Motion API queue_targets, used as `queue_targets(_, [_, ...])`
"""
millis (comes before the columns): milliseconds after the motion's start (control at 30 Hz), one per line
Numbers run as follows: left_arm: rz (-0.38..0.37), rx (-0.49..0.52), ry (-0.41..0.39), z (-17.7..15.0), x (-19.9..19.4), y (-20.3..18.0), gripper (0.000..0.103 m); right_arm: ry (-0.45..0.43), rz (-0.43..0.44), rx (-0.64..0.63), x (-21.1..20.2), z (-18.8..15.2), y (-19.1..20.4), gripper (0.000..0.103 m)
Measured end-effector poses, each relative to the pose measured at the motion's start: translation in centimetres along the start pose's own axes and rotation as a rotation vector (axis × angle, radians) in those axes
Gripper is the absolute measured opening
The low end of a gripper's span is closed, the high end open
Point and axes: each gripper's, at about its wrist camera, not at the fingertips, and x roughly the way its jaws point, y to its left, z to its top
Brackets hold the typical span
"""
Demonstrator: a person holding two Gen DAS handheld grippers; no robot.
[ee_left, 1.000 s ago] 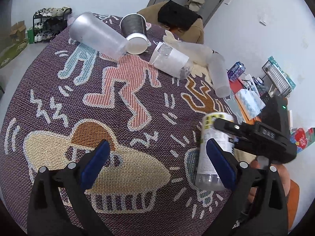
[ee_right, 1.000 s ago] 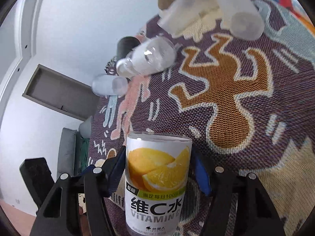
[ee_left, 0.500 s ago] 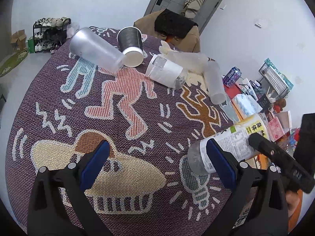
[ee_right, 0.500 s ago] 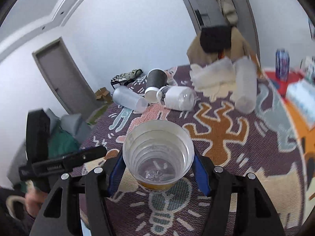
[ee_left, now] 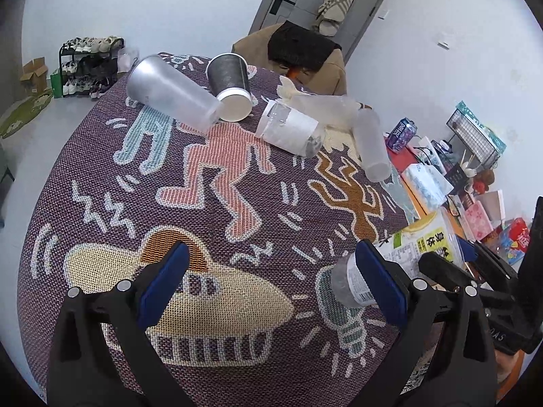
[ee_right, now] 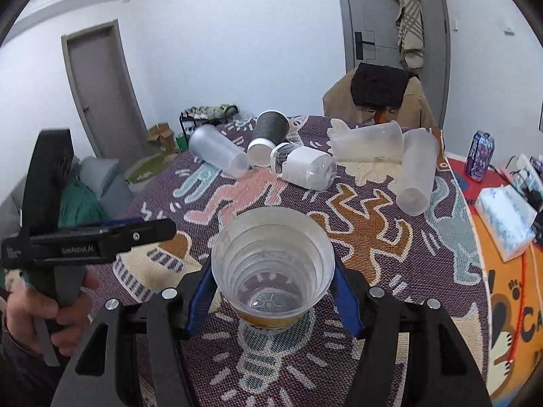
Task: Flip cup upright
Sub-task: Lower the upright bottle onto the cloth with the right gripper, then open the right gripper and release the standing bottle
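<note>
Since a second ago the cup (ee_right: 273,271) has swung from label-forward to mouth toward the right camera. Right gripper (ee_right: 271,291) pinches it between both blue pads, over the lightbulb drawing at the near edge of the cloth (ee_left: 237,203). From the left view the cup (ee_left: 400,261) lies tilted, base down-left, at the near right. Left gripper (ee_left: 271,285) hovers wide open, holding nothing, above the near cloth. Far across lie a frosted tumbler (ee_left: 173,93), a dark paper cup (ee_left: 229,84), a white-wrapped cup (ee_left: 292,132) and two clear cups (ee_left: 371,146).
</note>
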Motion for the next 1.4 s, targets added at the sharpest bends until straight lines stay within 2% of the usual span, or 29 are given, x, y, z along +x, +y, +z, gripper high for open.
queue_targets(167, [0.002, -0.007, -0.002, -0.2, -0.2, 0.3, 0.097, 0.059, -0.041, -0.034, 1.0, -0.2, 0.9, 0.061])
queue_targets(300, [0.006, -0.005, -0.010, -0.3, -0.5, 0.4, 0.097, 0.074, -0.046, -0.017, 1.5, 0.0, 0.8, 0.063])
queue_targets(333, [0.004, -0.007, -0.011, -0.3, -0.5, 0.5, 0.097, 0.071, -0.052, -0.015, 1.5, 0.1, 0.8, 0.072])
queue_targets(400, [0.004, -0.010, -0.015, -0.3, -0.7, 0.6, 0.097, 0.044, -0.060, -0.013, 1.0, 0.2, 0.9, 0.085])
queue_targets(567, [0.007, -0.006, -0.028, -0.3, -1.1, 0.5, 0.097, 0.016, -0.044, 0.003, -0.3, 0.0, 0.8, 0.090])
queue_targets(633, [0.003, 0.006, -0.036, -0.3, -1.4, 0.2, 0.097, -0.003, -0.030, 0.024, -1.1, -0.3, 0.6, 0.096])
queue_targets(1000, [-0.013, 0.132, -0.138, -1.4, -4.6, -3.1, 0.097, -0.117, -0.011, 0.118, -5.5, -3.0, -1.0, 0.095])
queue_targets(1167, [0.005, 0.176, -0.191, -2.1, -5.8, -4.1, 0.097, -0.142, -0.036, 0.152, -6.6, -4.6, -2.1, 0.095])
queue_targets(1400, [0.008, 0.211, -0.224, -3.2, -6.8, -4.5, 0.097, -0.167, -0.076, 0.180, -7.7, -6.4, -3.0, 0.095])
